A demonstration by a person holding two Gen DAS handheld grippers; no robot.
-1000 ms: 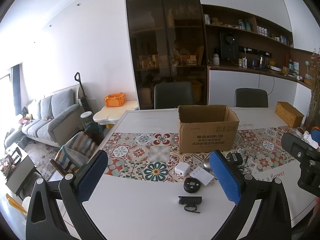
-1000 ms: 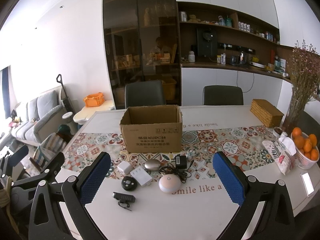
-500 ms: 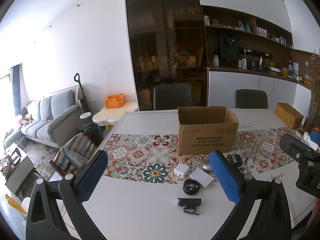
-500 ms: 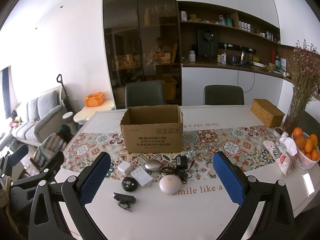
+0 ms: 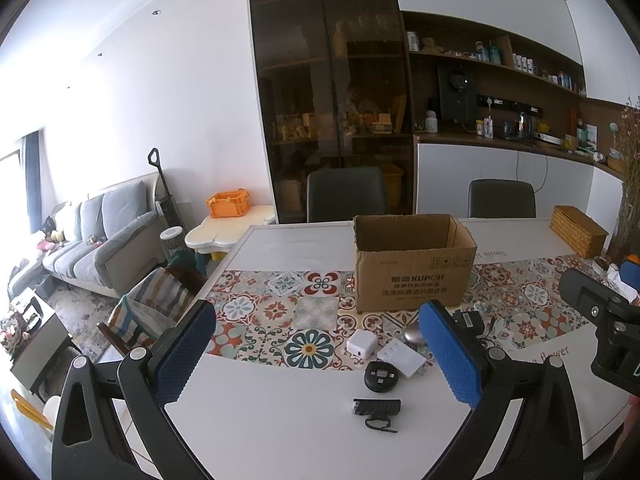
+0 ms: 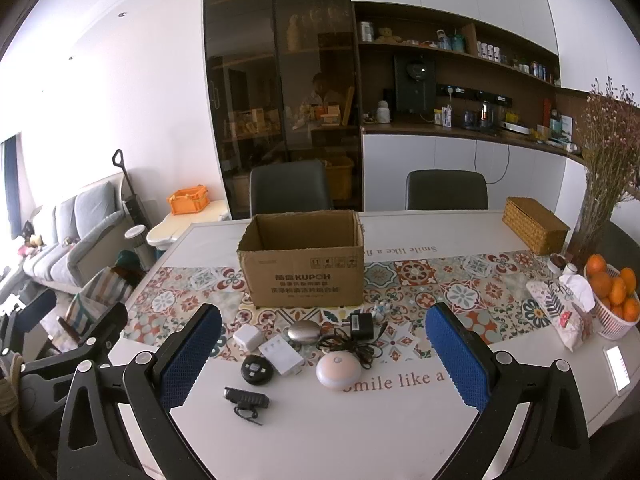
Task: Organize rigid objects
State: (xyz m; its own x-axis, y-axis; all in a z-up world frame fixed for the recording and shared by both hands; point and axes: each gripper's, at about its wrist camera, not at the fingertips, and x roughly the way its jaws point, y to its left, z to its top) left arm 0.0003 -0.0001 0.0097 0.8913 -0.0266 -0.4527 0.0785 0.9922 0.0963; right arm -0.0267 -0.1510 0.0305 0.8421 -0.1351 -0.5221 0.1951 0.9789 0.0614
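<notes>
Both tongs spread wide above the table, holding nothing
Left gripper (image 5: 318, 354) and right gripper (image 6: 324, 350) hover over small gadgets: black round remote (image 6: 257, 369), white charger (image 6: 248, 337), pink dome light (image 6: 337, 372), all lying just before the open cardboard box (image 6: 306, 266)

One cardboard box (image 6: 304, 258) stands at 12 o'clock. Toward 6 o'clock from it lie seven small items: two white chargers (image 6: 248, 337) (image 6: 280, 354), one round black remote (image 6: 257, 369), one black clip light (image 6: 246, 397), one silver oval (image 6: 304, 331), one black adapter (image 6: 361, 324) with cord, one pale dome lamp (image 6: 337, 372). Two chairs (image 6: 290, 190) (image 6: 447, 190) at 12 o'clock. One wicker basket (image 6: 535, 224) at 2 o'clock; one bowl of oranges (image 6: 612, 322), about eight showing, at 3 o'clock.
</notes>
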